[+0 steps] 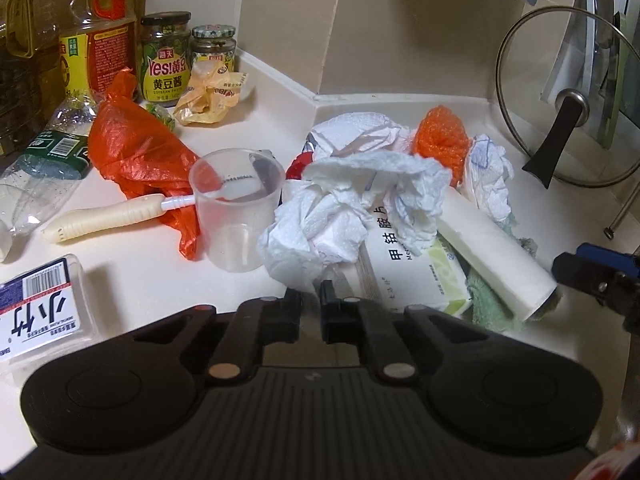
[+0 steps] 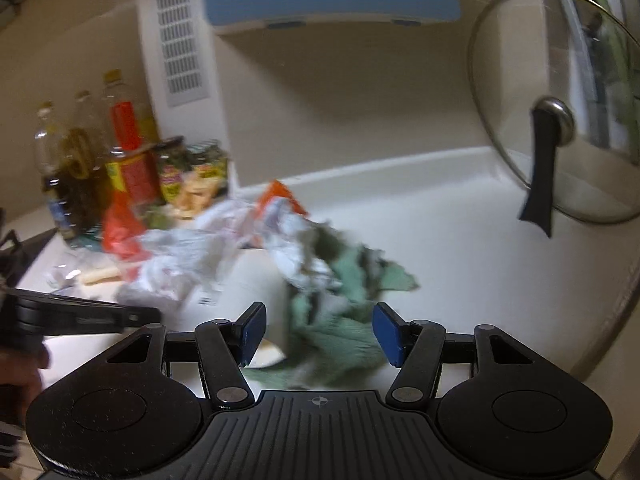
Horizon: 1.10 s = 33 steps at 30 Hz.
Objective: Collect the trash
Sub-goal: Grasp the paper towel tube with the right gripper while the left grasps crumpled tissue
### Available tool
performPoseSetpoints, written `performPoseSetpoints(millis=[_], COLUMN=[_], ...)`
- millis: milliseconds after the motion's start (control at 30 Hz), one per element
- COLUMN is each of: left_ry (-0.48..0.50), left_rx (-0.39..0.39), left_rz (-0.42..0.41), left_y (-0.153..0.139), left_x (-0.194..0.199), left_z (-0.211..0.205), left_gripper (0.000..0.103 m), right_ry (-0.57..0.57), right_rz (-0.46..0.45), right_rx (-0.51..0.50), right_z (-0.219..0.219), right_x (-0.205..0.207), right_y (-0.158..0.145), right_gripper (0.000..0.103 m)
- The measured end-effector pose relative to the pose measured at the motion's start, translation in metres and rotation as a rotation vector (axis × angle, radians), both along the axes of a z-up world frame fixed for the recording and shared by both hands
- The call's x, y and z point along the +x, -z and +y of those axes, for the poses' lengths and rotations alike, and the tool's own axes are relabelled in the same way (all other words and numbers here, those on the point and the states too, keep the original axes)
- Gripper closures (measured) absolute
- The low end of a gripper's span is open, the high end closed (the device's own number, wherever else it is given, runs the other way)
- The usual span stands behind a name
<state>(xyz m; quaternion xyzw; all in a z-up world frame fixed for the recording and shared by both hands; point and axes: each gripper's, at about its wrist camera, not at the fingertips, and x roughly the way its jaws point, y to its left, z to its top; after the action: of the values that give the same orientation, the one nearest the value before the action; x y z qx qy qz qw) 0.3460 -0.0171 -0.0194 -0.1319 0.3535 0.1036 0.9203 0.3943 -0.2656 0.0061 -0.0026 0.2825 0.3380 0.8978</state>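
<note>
Orange plastic bag, white crumpled tissue, green cloth.

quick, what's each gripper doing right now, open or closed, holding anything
Left gripper: closed, pinching the near edge of the crumpled white paper towel.
Right gripper: open, holding nothing, with the green cloth beyond it.

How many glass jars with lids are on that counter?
2, side by side at the back wall: the taller soybean paste jar and a shorter jar right of it. Bottles may hide more.
</note>
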Motion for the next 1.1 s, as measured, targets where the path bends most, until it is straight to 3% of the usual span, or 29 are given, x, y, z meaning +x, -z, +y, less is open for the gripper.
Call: performPoseSetpoints(millis=[333, 667, 1100], left_ry=[-0.027, -0.083, -0.121], left_rx=[0.020, 0.039, 0.014], left_rz=[-0.084, -0.122, -0.116], left_y=[-0.027, -0.044, -0.040], left_x=[-0.031, -0.062, -0.094], left_z=[0.007, 0.014, 0.018], left_gripper=[0.099, 0.099, 0.099], right_ry=[-0.081, -0.090, -0.077], right_rz=[0.007, 0.001, 0.001], right_rx=[0.004, -0.081, -0.127], right_z=[0.032, 0.050, 0.062], right_x=[-0.009, 0.000, 0.006], right_y=[-0.001, 0.010, 0.015], right_gripper=[0.044, 0.044, 0.044])
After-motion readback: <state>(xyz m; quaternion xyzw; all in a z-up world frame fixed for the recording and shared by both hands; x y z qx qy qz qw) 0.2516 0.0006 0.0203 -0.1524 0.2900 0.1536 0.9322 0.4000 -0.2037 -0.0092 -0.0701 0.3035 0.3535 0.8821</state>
